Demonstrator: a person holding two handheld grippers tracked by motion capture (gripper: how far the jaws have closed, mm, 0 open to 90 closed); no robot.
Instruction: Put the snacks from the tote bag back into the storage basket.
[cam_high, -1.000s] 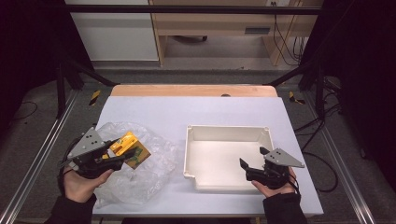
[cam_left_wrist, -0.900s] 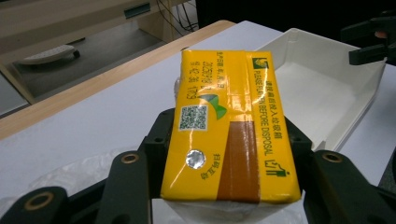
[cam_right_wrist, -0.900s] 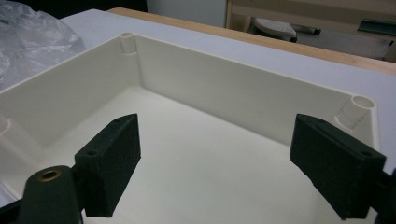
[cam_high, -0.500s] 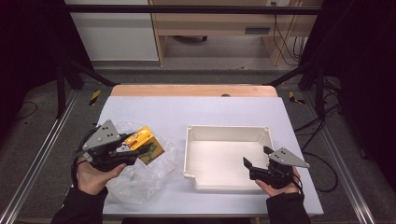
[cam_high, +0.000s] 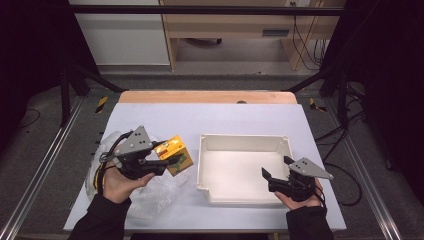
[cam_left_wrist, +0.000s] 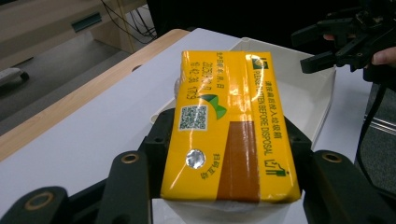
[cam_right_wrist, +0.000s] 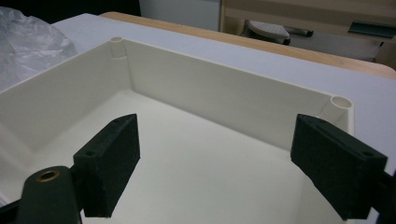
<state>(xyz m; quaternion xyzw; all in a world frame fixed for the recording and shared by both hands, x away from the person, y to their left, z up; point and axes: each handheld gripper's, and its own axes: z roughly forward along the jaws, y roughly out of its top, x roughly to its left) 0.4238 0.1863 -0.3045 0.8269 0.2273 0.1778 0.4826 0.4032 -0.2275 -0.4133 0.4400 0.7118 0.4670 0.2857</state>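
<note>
At the near right, the right gripper (cam_high: 274, 176) is hovering over the near right part of the cream plastic tray (cam_high: 243, 143), its jaws spread wide and gripping nothing. At the near left, the left gripper (cam_high: 167, 164) is clamping a yellow foil-wrapped packet (cam_high: 173, 154) between its jaws, holding it above the table (cam_high: 210, 115) just left of the tray's left wall, with a crumpled clear plastic bag (cam_high: 150, 197) lying beneath and nearer. The glossy wrapper is looking slippery, so the packet may be sliding out if the squeeze loosens. Carried too low toward the tray, it could be catching the rim and shoving the tray toward the waiting right gripper.
</note>
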